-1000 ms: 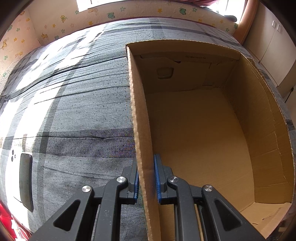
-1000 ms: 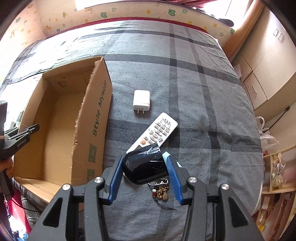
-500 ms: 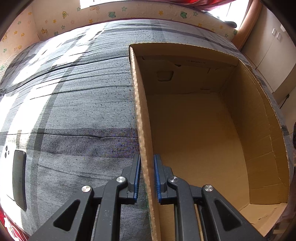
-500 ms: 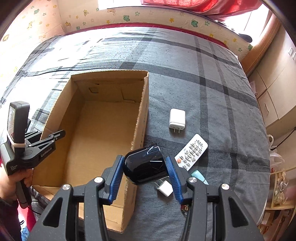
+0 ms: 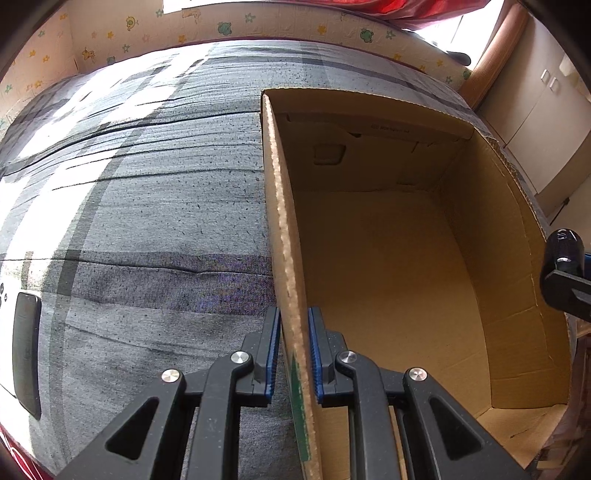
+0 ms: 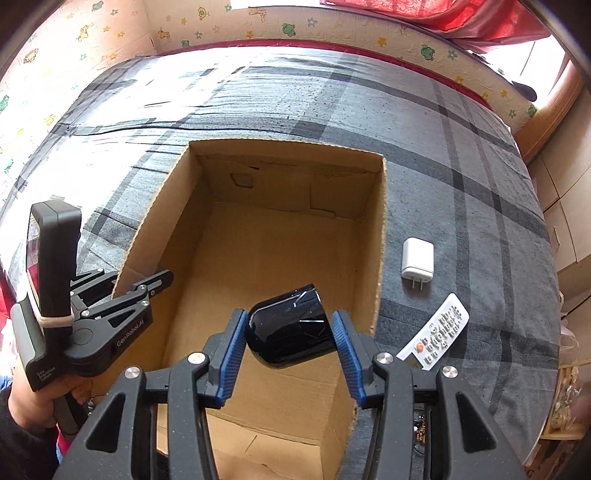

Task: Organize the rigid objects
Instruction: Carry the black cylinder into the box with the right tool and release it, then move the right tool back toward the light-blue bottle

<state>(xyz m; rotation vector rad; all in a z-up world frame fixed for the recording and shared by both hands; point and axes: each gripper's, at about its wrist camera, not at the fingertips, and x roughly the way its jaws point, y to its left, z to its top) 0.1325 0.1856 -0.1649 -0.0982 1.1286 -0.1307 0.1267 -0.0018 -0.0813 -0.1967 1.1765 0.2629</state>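
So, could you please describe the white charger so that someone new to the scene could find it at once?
Start at the open cardboard box on the grey plaid bedcover. Just outside its right wall lies the white charger, a small rounded block with two metal prongs. The white remote nearby is long, flat and covered in buttons; the charger is plain.

Home bedroom: bed under grey plaid cover (image 6: pixel 461 155), cartoon-print padded wall panels (image 6: pixel 332 22), red curtain (image 6: pixel 461 18), white cupboards (image 5: pixel 546 110) alongside.

We see the cardboard box (image 6: pixel 280 258) on the bed (image 6: pixel 461 155); right of it lie the charger (image 6: pixel 417 260) and, nearer us, the remote (image 6: pixel 436 332).
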